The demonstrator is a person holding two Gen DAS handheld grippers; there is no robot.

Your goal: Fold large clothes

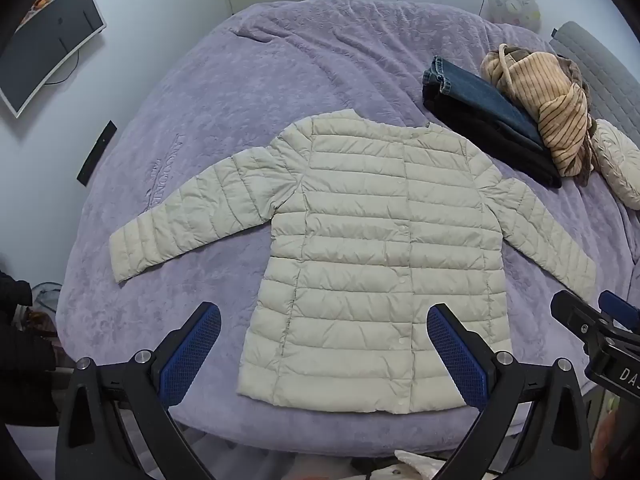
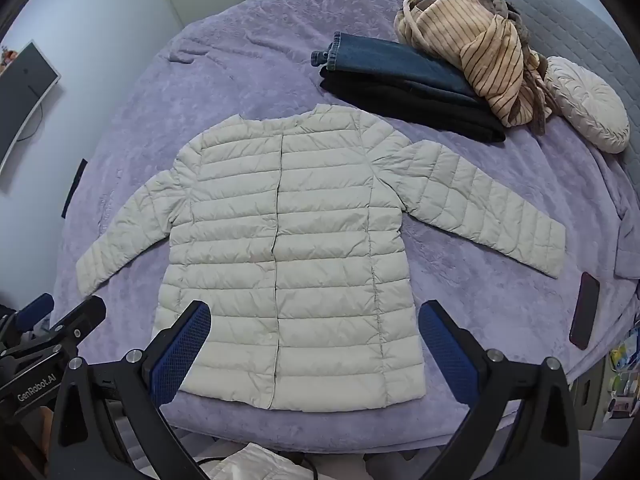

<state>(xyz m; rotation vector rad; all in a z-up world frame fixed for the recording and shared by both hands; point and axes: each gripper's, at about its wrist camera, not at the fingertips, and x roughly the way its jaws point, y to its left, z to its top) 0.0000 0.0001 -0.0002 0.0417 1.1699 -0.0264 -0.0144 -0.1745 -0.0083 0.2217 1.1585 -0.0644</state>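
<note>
A cream quilted puffer jacket (image 1: pixel 372 256) lies flat and front up on the purple bed, both sleeves spread out to the sides, hem nearest me. It also shows in the right wrist view (image 2: pixel 296 256). My left gripper (image 1: pixel 324 356) is open and empty, held above the jacket's hem. My right gripper (image 2: pixel 316 352) is open and empty too, also above the hem. The right gripper shows at the right edge of the left wrist view (image 1: pixel 600 332); the left gripper shows at the left edge of the right wrist view (image 2: pixel 52 328).
The purple blanket (image 1: pixel 280 80) covers the bed. Folded jeans and a dark garment (image 2: pixel 400 84) lie at the back right with a striped tan garment (image 2: pixel 480 52) on them. A cream round pillow (image 2: pixel 588 104) is beside them. A dark phone (image 2: pixel 584 312) lies near the right edge.
</note>
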